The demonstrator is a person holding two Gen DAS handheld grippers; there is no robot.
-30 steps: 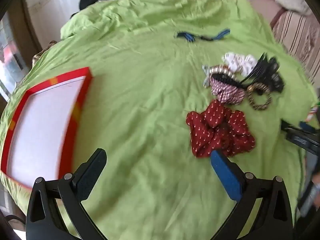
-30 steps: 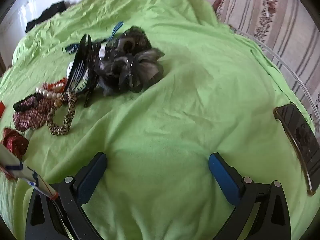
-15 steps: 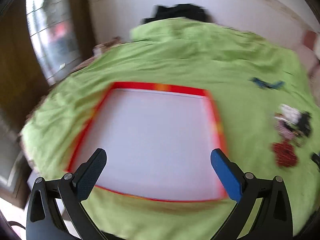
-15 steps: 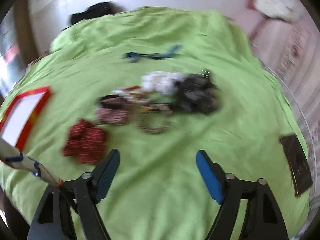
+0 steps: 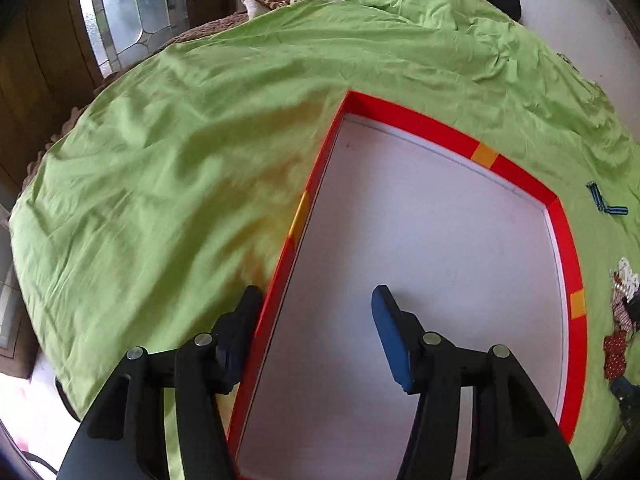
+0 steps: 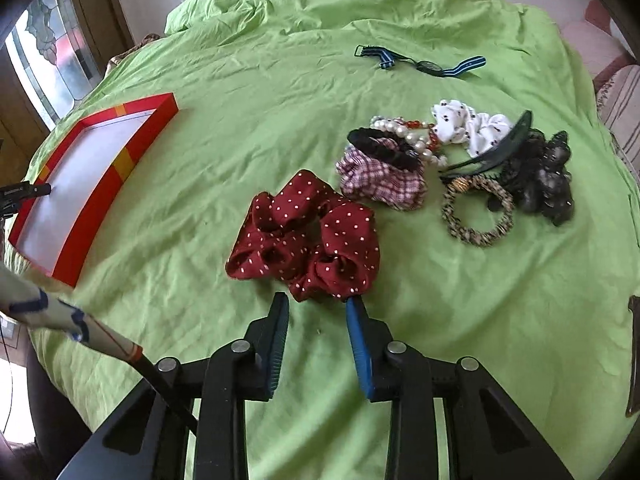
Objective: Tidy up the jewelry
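A rumpled green sheet (image 6: pixel 248 92) covers the bed, a stained-glass window (image 5: pixel 132 8) beyond it. The red-rimmed white tray (image 5: pixel 520 170) lies at its left side; the left gripper (image 5: pixel 316 300), jaws apart and empty, straddles its rim. The right gripper (image 6: pixel 318 304), part-open and empty, sits just short of the maroon dotted scrunchie (image 6: pixel 308 236); other accessories cluster nearby.

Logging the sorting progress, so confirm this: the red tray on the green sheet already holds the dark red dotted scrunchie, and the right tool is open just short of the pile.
Wrong on one point: the red tray holds nothing. The right wrist view shows the dark red dotted scrunchie on the green sheet, just ahead of the open right tool.
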